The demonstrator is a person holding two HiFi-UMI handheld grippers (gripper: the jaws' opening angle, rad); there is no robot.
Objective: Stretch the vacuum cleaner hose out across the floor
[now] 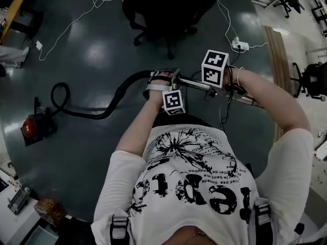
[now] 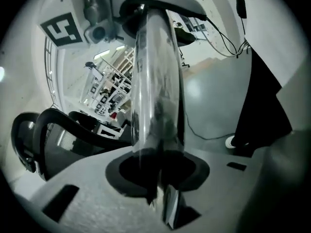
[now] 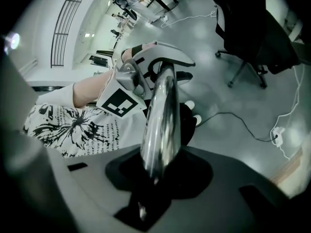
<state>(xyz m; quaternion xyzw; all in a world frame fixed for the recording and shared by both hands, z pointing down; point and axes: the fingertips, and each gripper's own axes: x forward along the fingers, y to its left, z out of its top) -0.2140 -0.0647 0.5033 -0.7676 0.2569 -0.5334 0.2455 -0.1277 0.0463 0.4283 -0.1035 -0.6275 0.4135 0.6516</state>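
**A:** Holding what at the moment?

**B:** Pinching the metal wand point(image 1: 191, 82) with both. Clamping it in the left tool point(image 2: 158, 178), jaws narrowed onto the tube, and gripping it again a little further along in the right tool point(image 3: 155, 178), likewise closed around it.

**A:** And finding the hose where?

**B:** Seeing the hose point(image 1: 116, 97) leaving the wand just beyond the left tool and sagging down to the floor point(image 1: 92, 50). Then snaking away to that tool's left and looping once just before reaching the red vacuum cleaner point(image 1: 34, 127), well apart from both tools.

**A:** Judging progress how?

**B:** Calling it partway, probably. Finding the wand end up off the floor and much of the length laid out, with a bend and that loop left to pull straight. Likely needing more travel away from the cleaner.

**A:** Watching for anything in the way?

**B:** Noting a black office chair point(image 1: 163, 9) straight ahead of the tools and a white cable point(image 1: 76, 17) trailing on the floor to its left. Also spotting a power strip point(image 1: 240, 46) ahead of the right tool and another chair point(image 1: 311, 80) far off to its right. Possibly risking dragging the cleaner along instead of straightening the loop.
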